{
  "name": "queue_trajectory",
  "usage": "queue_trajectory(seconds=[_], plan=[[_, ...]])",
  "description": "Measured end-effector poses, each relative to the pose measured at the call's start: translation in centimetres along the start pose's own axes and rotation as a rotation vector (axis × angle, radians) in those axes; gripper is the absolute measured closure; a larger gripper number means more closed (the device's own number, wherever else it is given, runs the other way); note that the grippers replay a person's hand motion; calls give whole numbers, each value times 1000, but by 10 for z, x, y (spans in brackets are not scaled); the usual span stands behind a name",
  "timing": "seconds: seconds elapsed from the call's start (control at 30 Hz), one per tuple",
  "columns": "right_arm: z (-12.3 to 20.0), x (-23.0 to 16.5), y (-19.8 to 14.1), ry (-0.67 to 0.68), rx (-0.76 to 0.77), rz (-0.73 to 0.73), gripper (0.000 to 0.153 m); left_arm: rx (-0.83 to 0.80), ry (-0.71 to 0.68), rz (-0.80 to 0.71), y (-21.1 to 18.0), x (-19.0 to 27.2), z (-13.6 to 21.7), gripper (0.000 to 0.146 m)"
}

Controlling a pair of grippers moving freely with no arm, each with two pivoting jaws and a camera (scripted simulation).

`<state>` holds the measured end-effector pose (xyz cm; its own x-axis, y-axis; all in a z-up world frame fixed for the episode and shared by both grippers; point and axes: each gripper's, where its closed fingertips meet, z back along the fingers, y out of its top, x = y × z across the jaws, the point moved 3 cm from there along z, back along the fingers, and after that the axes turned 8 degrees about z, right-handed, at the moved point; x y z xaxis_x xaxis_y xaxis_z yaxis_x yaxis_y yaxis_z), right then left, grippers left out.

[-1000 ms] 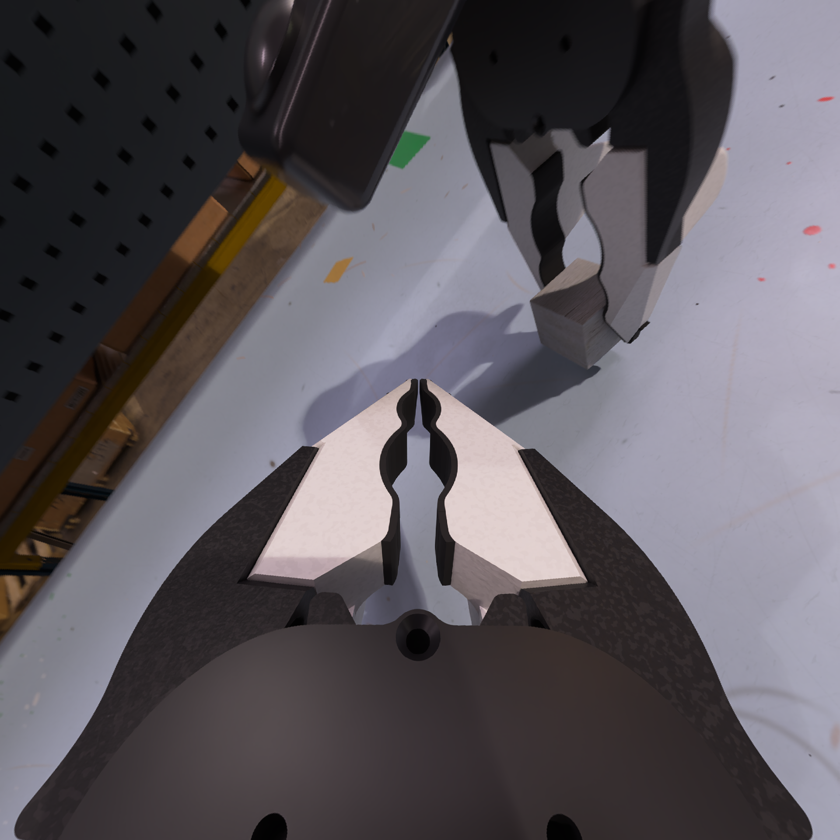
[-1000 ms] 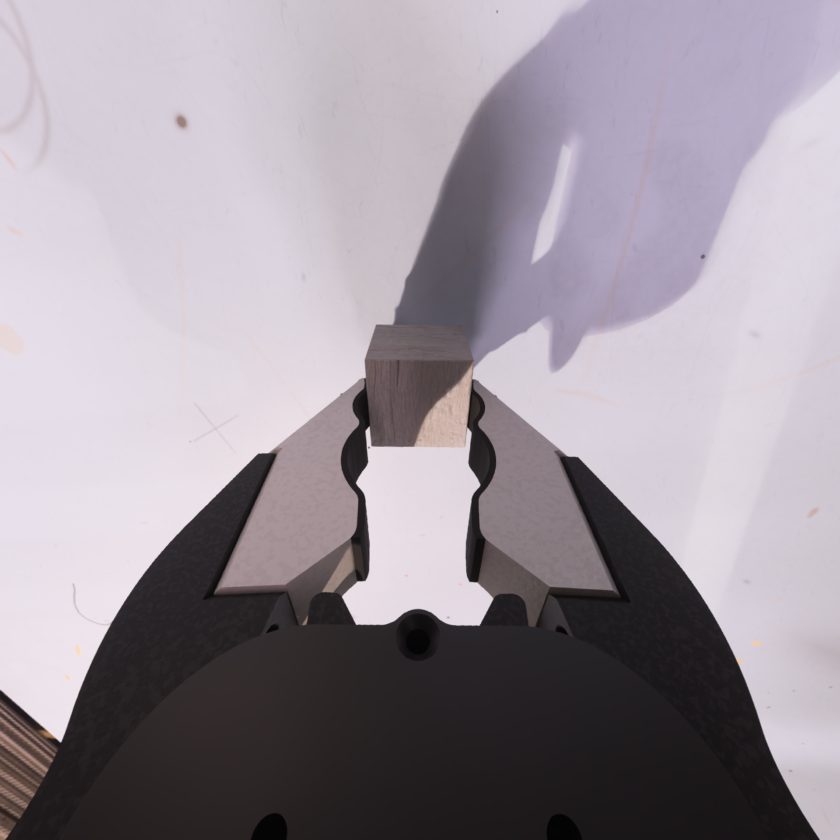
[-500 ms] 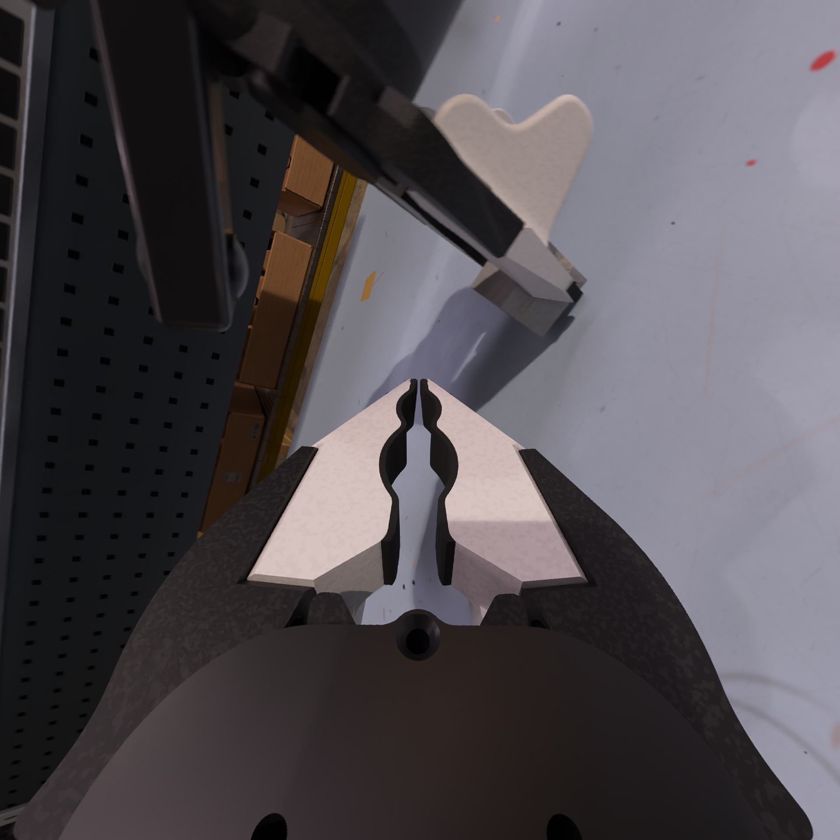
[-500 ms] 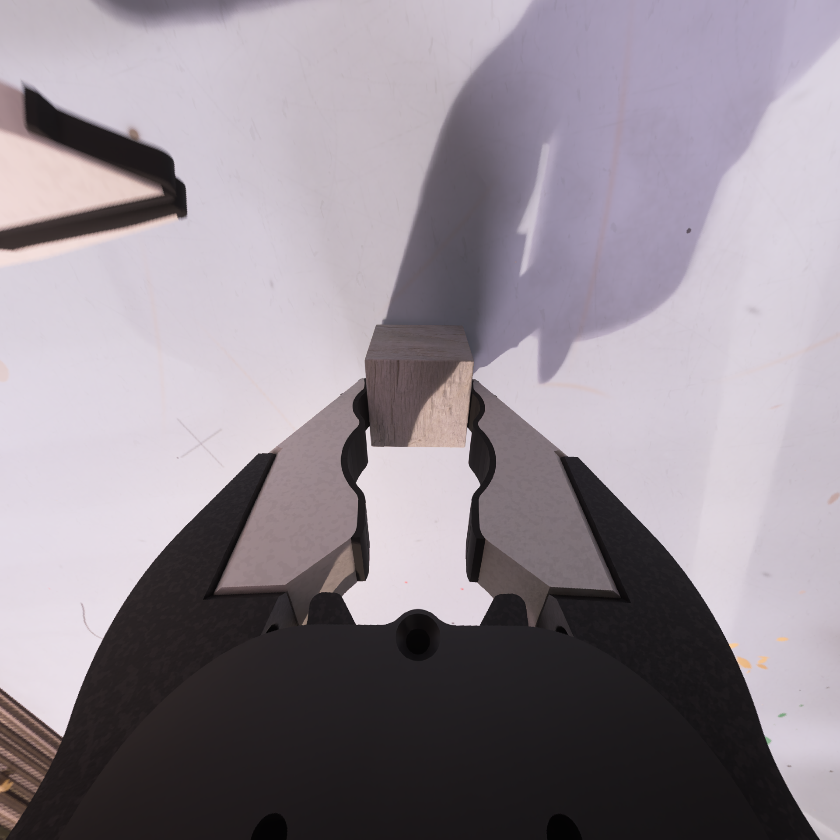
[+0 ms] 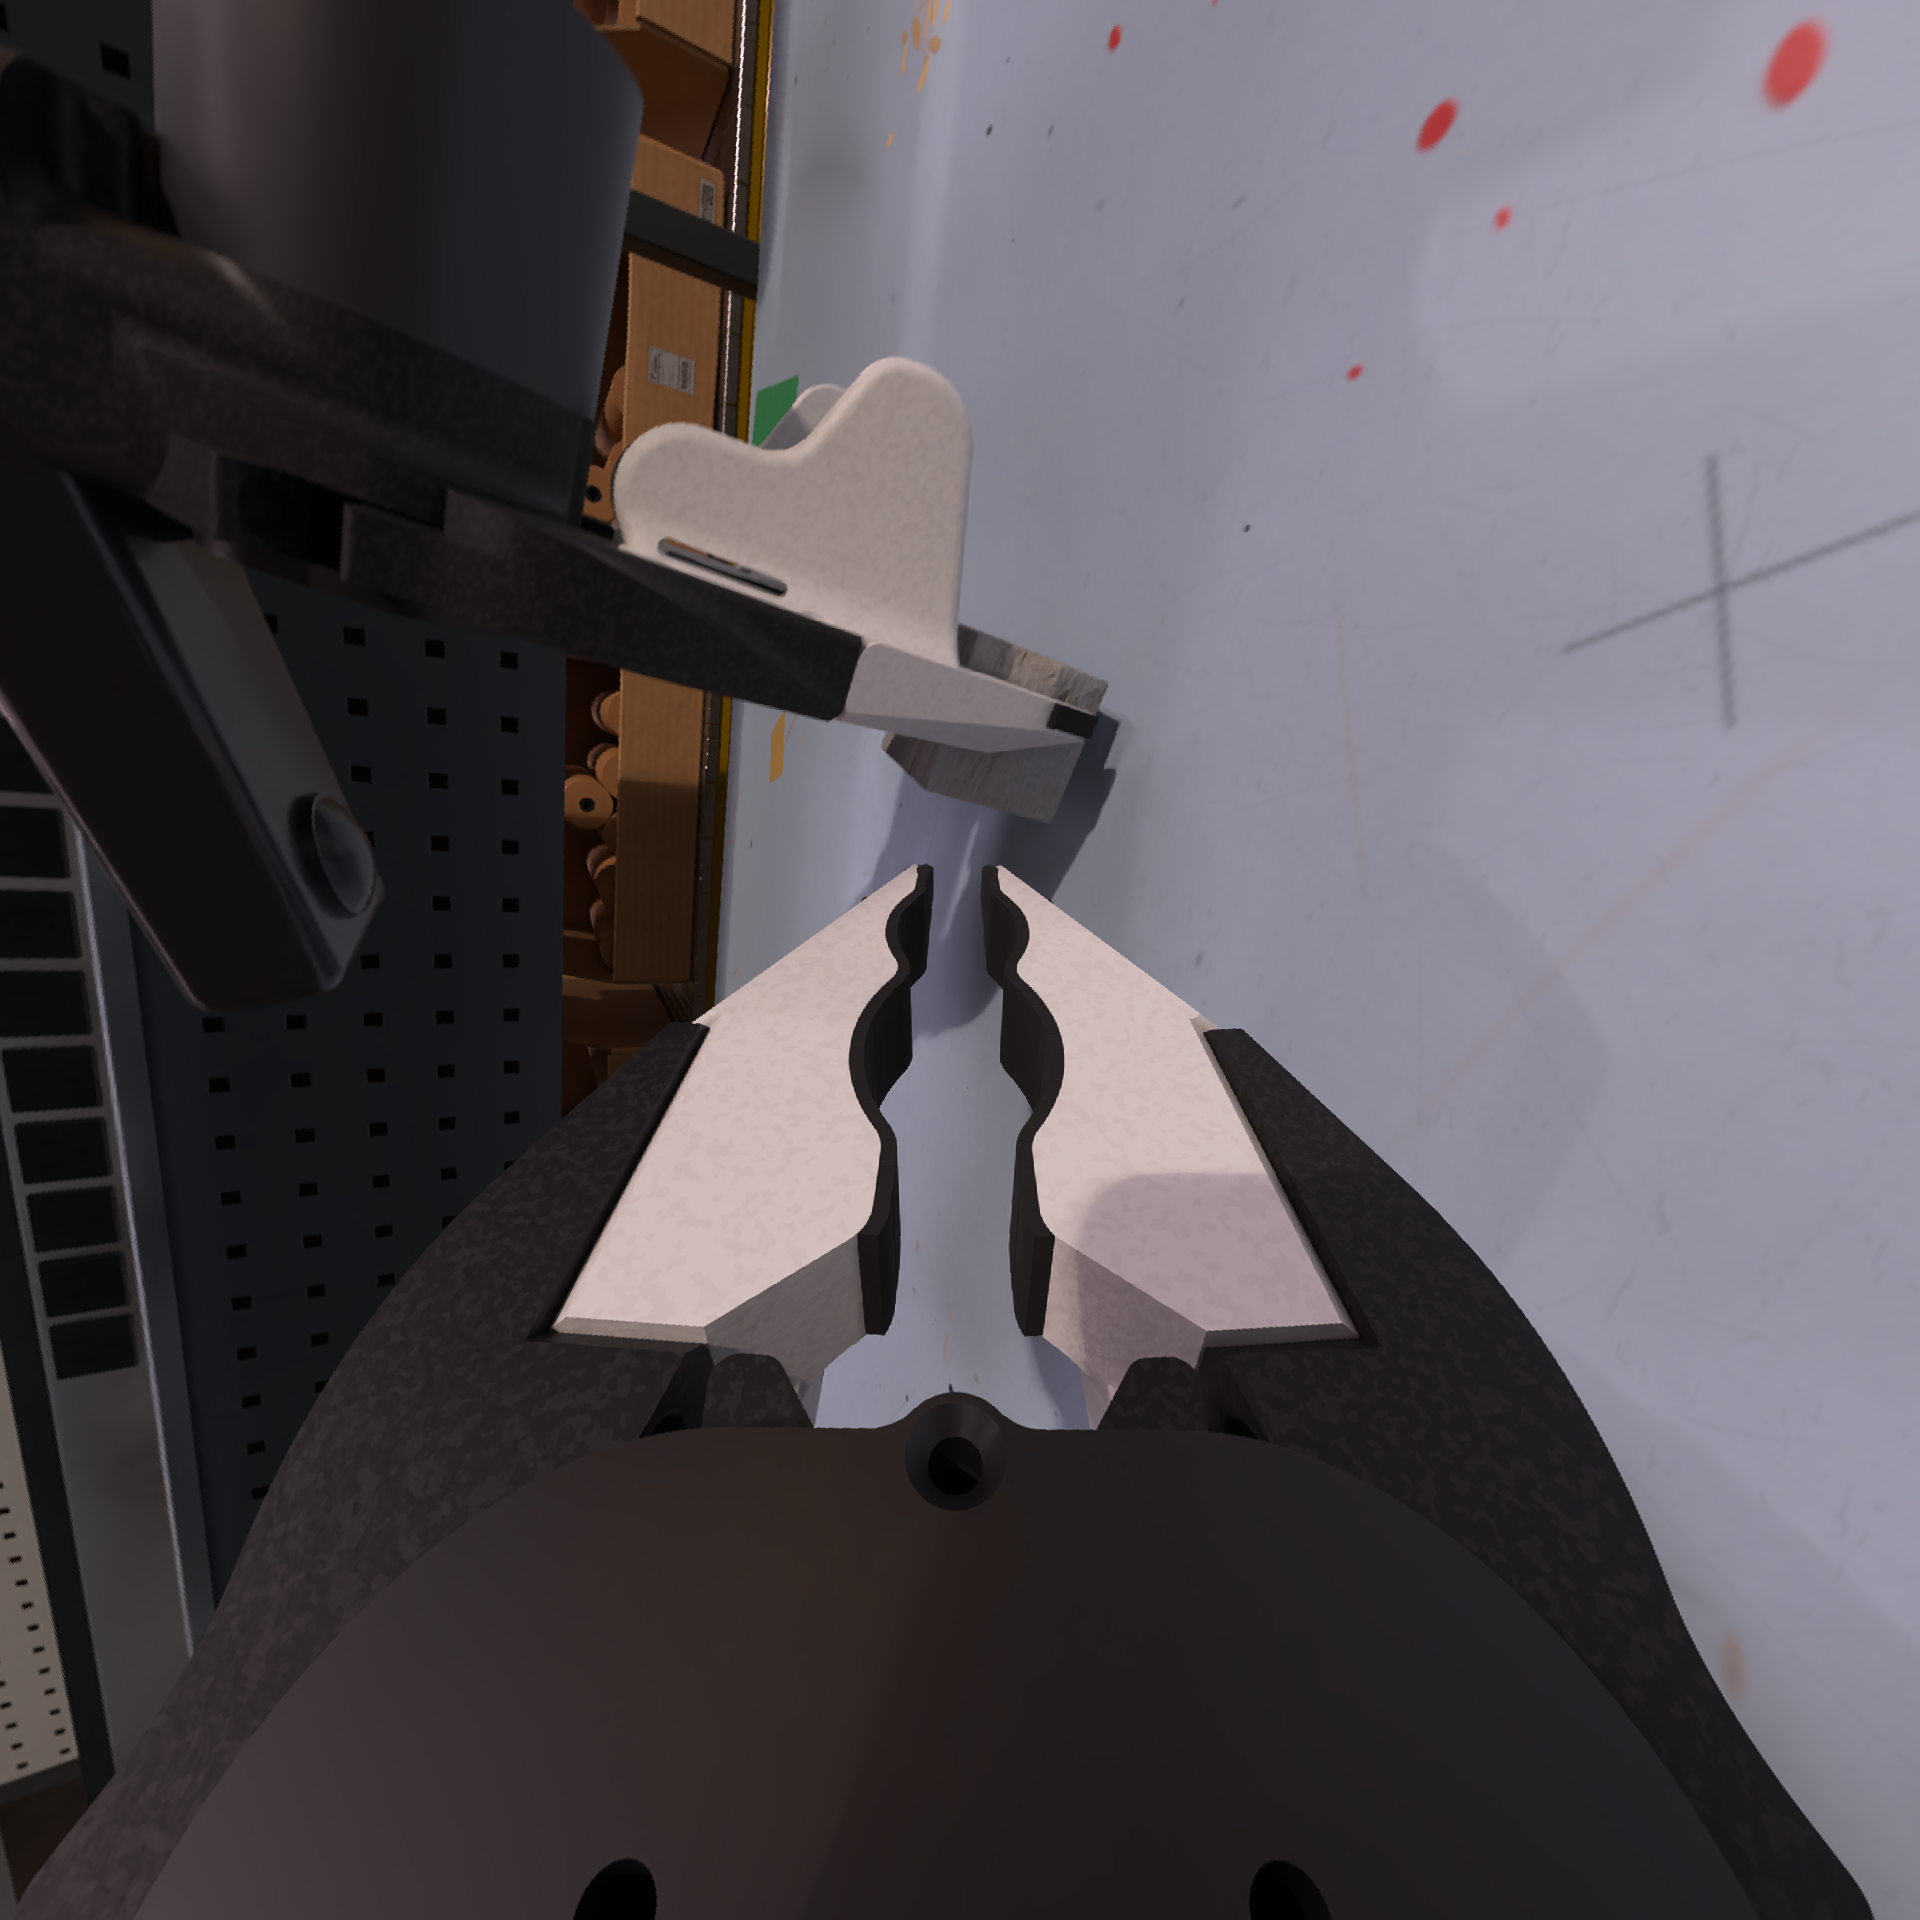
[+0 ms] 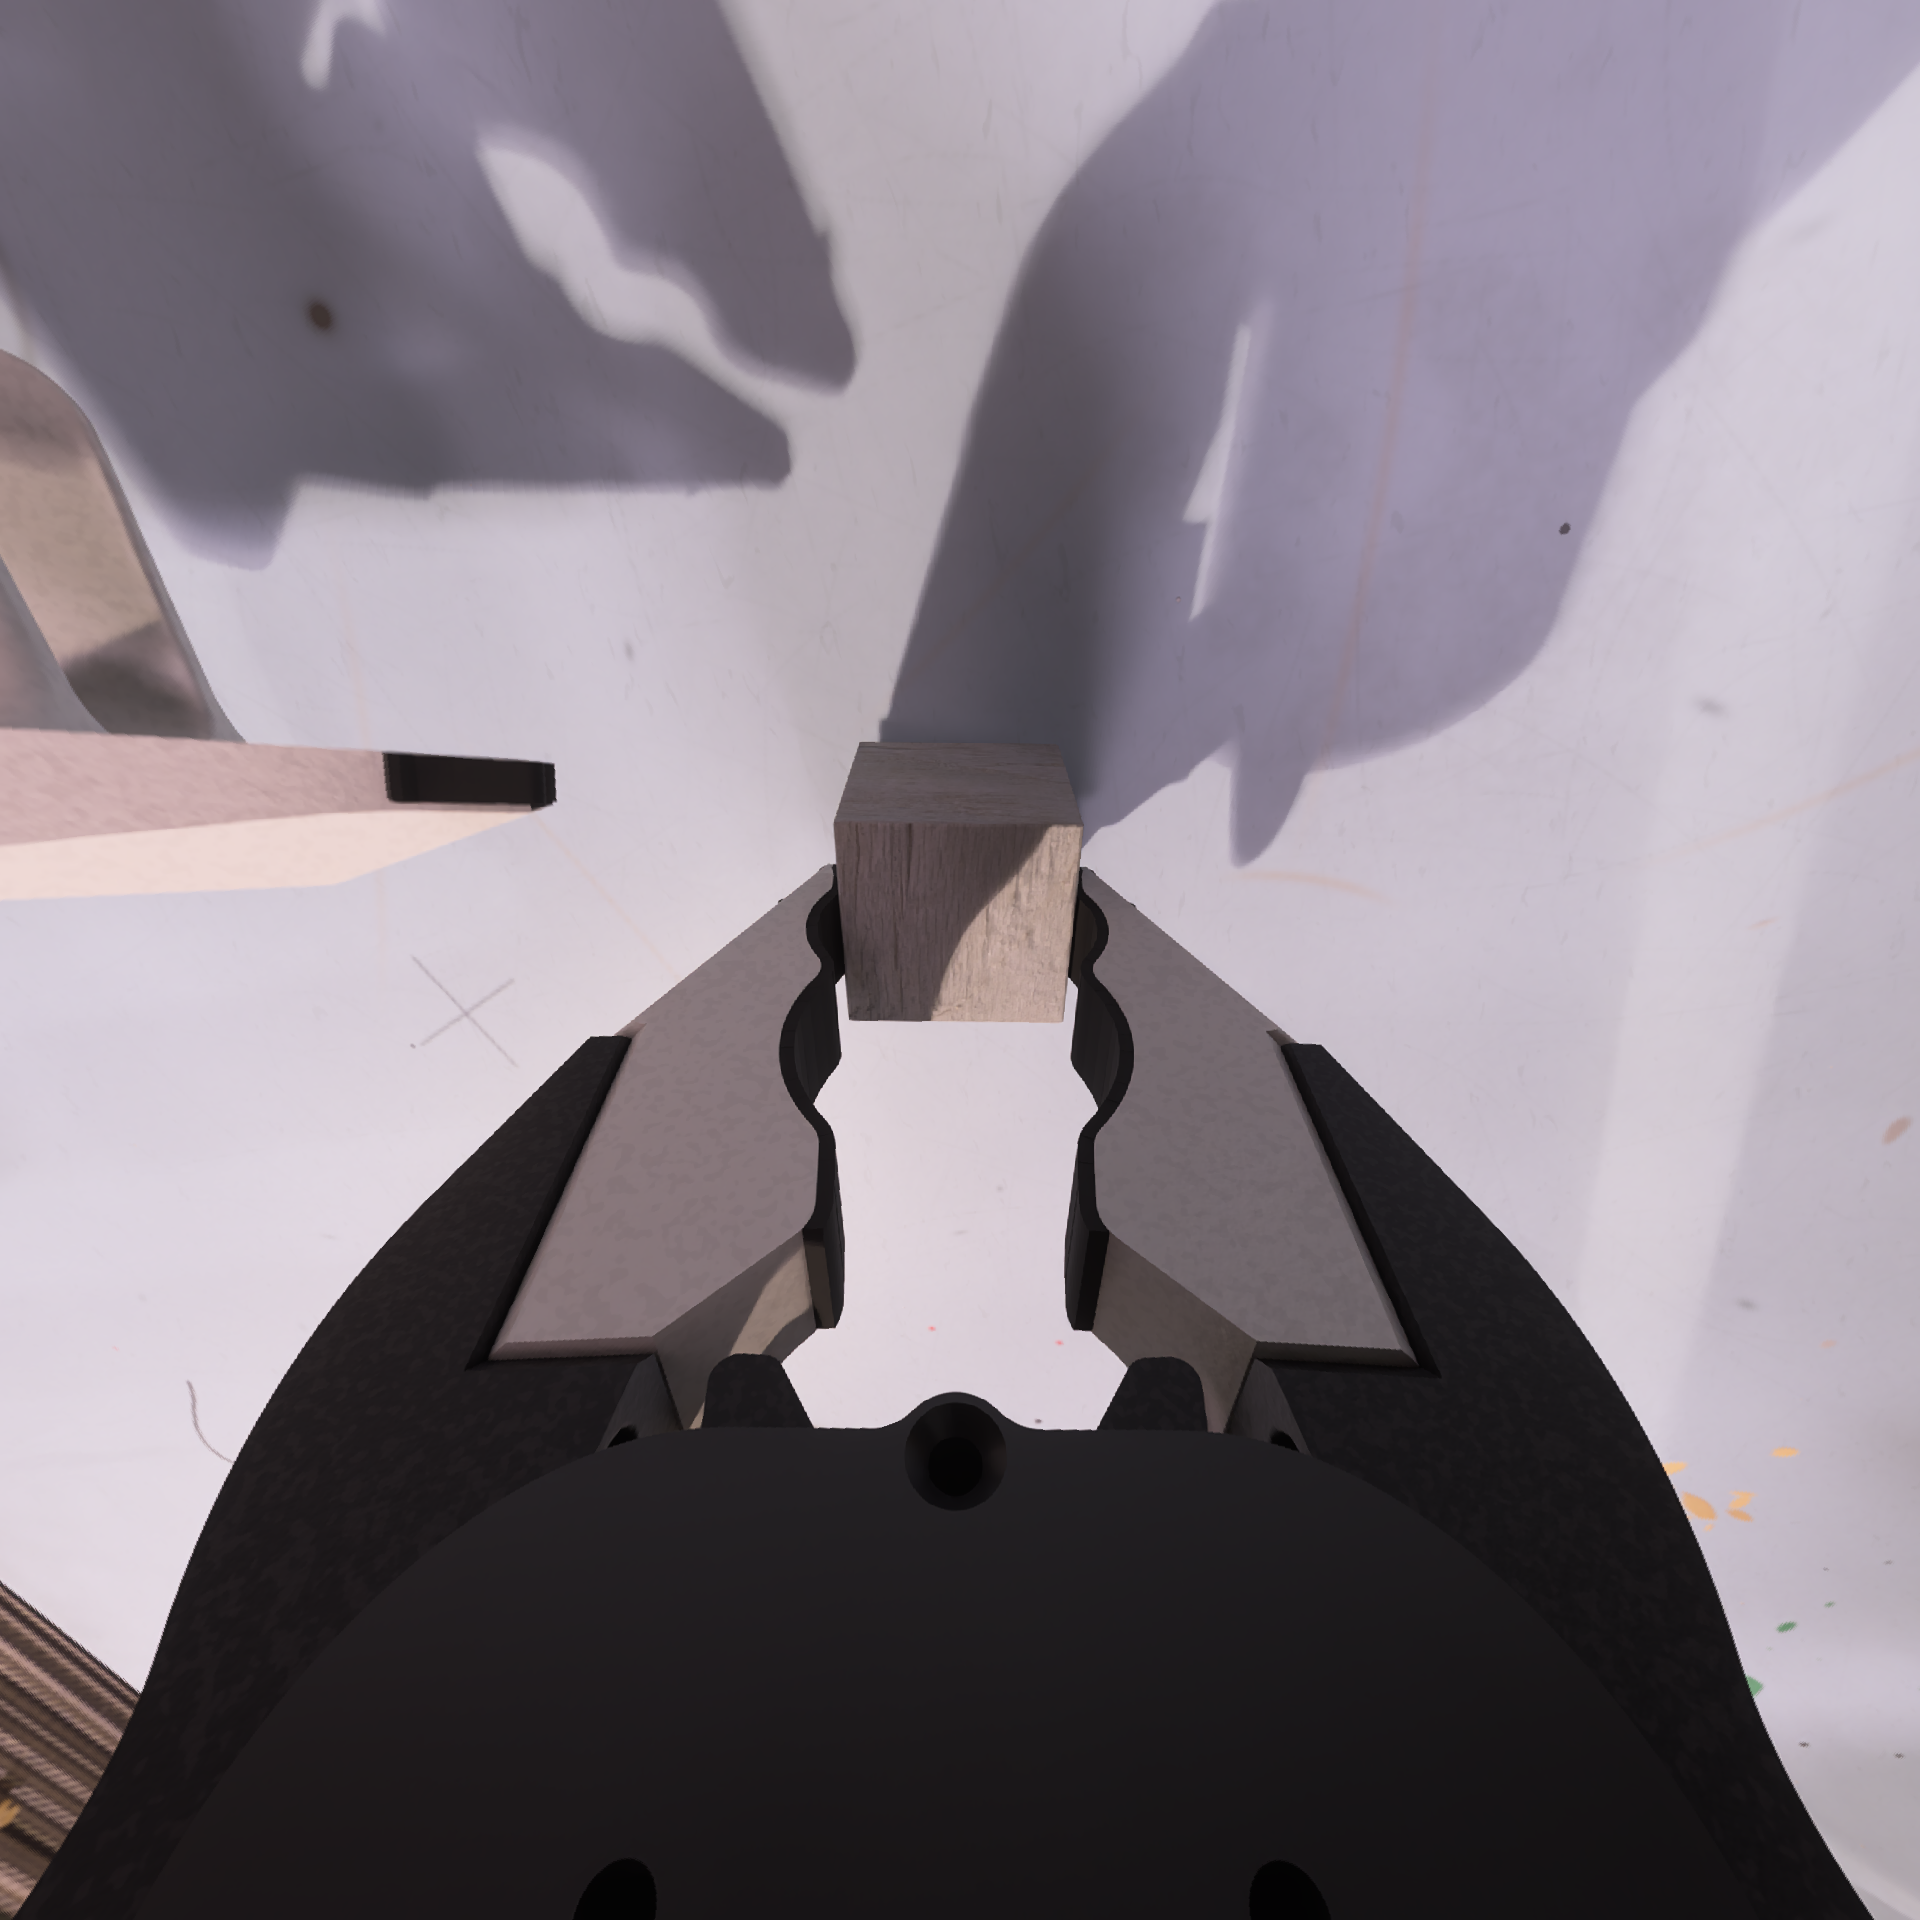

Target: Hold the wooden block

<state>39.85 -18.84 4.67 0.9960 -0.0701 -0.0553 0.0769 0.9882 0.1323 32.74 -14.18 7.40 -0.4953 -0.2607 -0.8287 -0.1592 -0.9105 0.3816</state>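
In the left wrist view, the left tongs (image 5: 957, 883) point along the pale tabletop (image 5: 1455, 831). Their two tips sit close together with only a thin gap, and nothing is between them. Just ahead of the tips is the wooden block (image 5: 987, 781). The right tongs (image 5: 1023, 712) reach in from the left side of the view and pinch the block. One of their white fingers (image 5: 935, 686) lies across the block, so only part of the wood shows. The block looks to be touching the tabletop, or very nearly. Off to the left stand a dark board full of little holes (image 5: 395, 1039) and shelves with brown cardboard boxes (image 5: 670, 312). A few red paint spots (image 5: 1436, 123) dot the tabletop.

In the right wrist view, the right tongs (image 6: 957, 904) hold the wooden block (image 6: 956, 914) tight between their tips, one tip on each side. The block is a small pale cube with wood grain. The tip of the left tongs (image 6: 468, 795) pokes in from the left edge, beside the block but not touching it. Big grey shadows (image 6: 1351, 468) fall on the white tabletop (image 6: 312, 1195) behind the block. A thin pencil cross (image 6: 464, 1010) is drawn on the tabletop to the left.
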Motion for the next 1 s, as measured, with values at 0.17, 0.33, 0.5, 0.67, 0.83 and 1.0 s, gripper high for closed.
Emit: queue_trajectory(seconds=[0.17,0.33,0.5,0.67,0.83,1.0], plan=[[-1,-1,1,0,-1,7,111,19,-23,-26,3,6,1,137],[-2,-3,1,7,-2,16,111,13,-34,-22,0,4,-1,134],[0,-2,1,6,9,12,111,33,-22,-76,-2,2,3,128],[3,-3,1,16,22,14,111,39,-32,-110,-5,5,4,122],[2,-3,0,22,22,12,111,65,-50,-86,-5,3,6,111],[2,-2,0,22,27,12,111,83,-86,-87,-7,4,7,105]])
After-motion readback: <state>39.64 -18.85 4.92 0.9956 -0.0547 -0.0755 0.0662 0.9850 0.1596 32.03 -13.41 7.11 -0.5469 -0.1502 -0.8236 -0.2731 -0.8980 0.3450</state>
